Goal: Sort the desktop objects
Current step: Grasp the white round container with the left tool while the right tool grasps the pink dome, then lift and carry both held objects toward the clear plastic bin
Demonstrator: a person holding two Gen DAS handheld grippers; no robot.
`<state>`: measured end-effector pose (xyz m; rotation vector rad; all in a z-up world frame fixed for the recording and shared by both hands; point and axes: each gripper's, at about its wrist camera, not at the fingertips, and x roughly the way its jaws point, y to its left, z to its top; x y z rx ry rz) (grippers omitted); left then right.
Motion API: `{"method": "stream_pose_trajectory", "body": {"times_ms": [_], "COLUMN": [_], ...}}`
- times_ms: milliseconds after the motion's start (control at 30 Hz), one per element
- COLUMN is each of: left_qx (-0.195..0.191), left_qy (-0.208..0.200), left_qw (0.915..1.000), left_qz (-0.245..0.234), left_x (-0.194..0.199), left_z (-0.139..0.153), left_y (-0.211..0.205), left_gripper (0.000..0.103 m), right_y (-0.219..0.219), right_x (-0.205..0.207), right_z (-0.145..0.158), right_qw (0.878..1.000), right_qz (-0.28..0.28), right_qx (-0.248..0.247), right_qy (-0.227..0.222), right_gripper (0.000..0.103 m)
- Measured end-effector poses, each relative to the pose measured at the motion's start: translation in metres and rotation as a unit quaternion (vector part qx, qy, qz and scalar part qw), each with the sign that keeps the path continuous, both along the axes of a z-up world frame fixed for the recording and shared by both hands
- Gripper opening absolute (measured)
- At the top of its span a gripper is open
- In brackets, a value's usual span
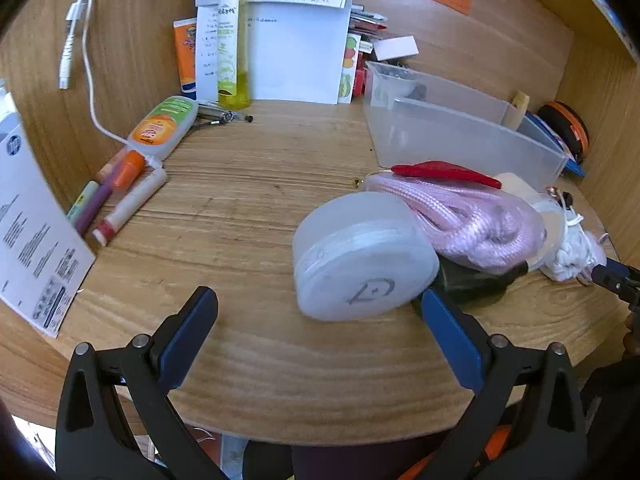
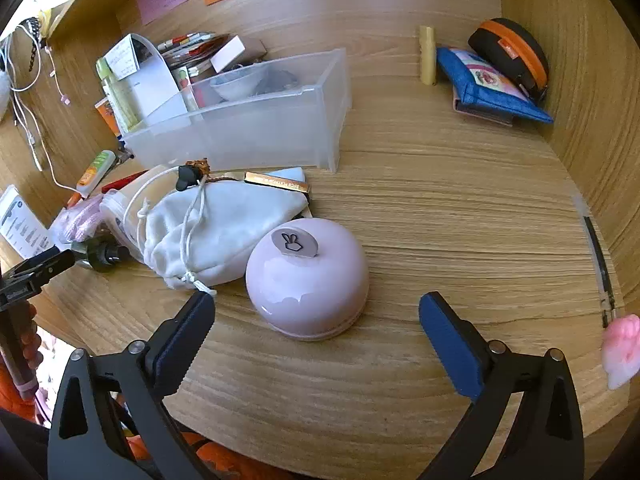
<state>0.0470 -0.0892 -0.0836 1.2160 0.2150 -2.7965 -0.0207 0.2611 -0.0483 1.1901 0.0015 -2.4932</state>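
My left gripper (image 1: 320,300) is open and empty above the desk's near edge. A translucent round container (image 1: 362,256) lies on its side just ahead, close to the right finger. Behind it lies a bag of pink cord (image 1: 476,216) with a red piece (image 1: 444,171) on top. My right gripper (image 2: 316,304) is open and empty, its jaws either side of a pink dome-shaped object (image 2: 308,276) with a rabbit emblem. A white drawstring pouch (image 2: 224,224) lies left of the dome. A clear plastic bin (image 1: 460,136) stands at the back and also shows in the right wrist view (image 2: 256,120).
At the left lie tubes and markers (image 1: 128,188), an orange-green tube (image 1: 164,126), a tall yellow bottle (image 1: 232,40), papers and white cables (image 1: 84,40). At the right back corner lie a blue pouch (image 2: 488,84), an orange-black case (image 2: 512,56) and a yellow stick (image 2: 427,54). Wooden walls enclose the desk.
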Motion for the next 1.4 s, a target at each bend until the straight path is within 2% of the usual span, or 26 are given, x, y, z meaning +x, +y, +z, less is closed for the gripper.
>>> {"method": "stream_pose_trajectory", "body": {"times_ms": [233, 333, 467, 533, 600, 633, 667, 733, 800, 867, 1133, 1267, 1400], "left_qx": [0.019, 0.019, 0.023, 0.029, 0.03, 0.027, 0.016, 0.0, -0.005, -0.004, -0.002, 0.005, -0.006], "left_qy": [-0.003, 0.003, 0.006, 0.009, 0.012, 0.011, 0.012, 0.015, 0.02, 0.025, 0.036, 0.04, 0.052], "left_qw": [0.9998, 0.9998, 0.9997, 0.9993, 0.9991, 0.9991, 0.9993, 0.9992, 0.9989, 0.9986, 0.9966, 0.9968, 0.9966], "left_qz": [-0.003, -0.003, 0.011, 0.022, 0.028, 0.03, 0.033, 0.037, 0.042, 0.047, 0.074, 0.07, 0.063], "left_x": [-0.019, -0.024, -0.027, -0.026, -0.024, -0.024, -0.023, -0.022, -0.021, -0.019, -0.017, -0.015, -0.012], "left_z": [-0.004, -0.003, -0.006, -0.008, -0.009, -0.01, -0.01, -0.012, -0.014, -0.014, -0.014, -0.01, 0.005], "left_y": [-0.001, -0.002, -0.004, -0.005, -0.005, -0.003, -0.001, 0.002, 0.003, 0.001, -0.006, -0.01, -0.01], "left_gripper": [0.103, 0.103, 0.103, 0.102, 0.094, 0.085, 0.08, 0.076, 0.072, 0.063, 0.063, 0.063, 0.063], "right_y": [-0.009, -0.012, -0.015, -0.015, -0.016, -0.015, -0.015, -0.014, -0.011, -0.011, 0.001, 0.008, 0.01], "right_x": [-0.005, -0.008, -0.01, -0.009, -0.007, -0.007, -0.007, -0.007, -0.008, -0.007, -0.005, -0.005, -0.008], "right_z": [-0.003, -0.005, -0.006, -0.006, -0.006, -0.006, -0.006, -0.005, -0.005, -0.005, -0.001, 0.007, 0.02], "right_qw": [1.0, 1.0, 1.0, 1.0, 1.0, 1.0, 0.999, 1.0, 1.0, 1.0, 1.0, 1.0, 0.999], "right_qz": [0.009, 0.011, 0.007, 0.006, 0.006, 0.006, 0.004, 0.001, 0.0, -0.004, -0.021, -0.026, -0.027], "right_qx": [0.011, 0.014, 0.021, 0.022, 0.028, 0.03, 0.031, 0.03, 0.023, 0.023, 0.006, 0.006, 0.007], "right_qy": [0.001, -0.003, -0.002, 0.0, 0.003, 0.005, 0.006, 0.006, 0.003, 0.004, 0.006, 0.017, 0.035], "right_gripper": [0.099, 0.093, 0.09, 0.081, 0.076, 0.072, 0.066, 0.061, 0.061, 0.061, 0.061, 0.061, 0.061]}}
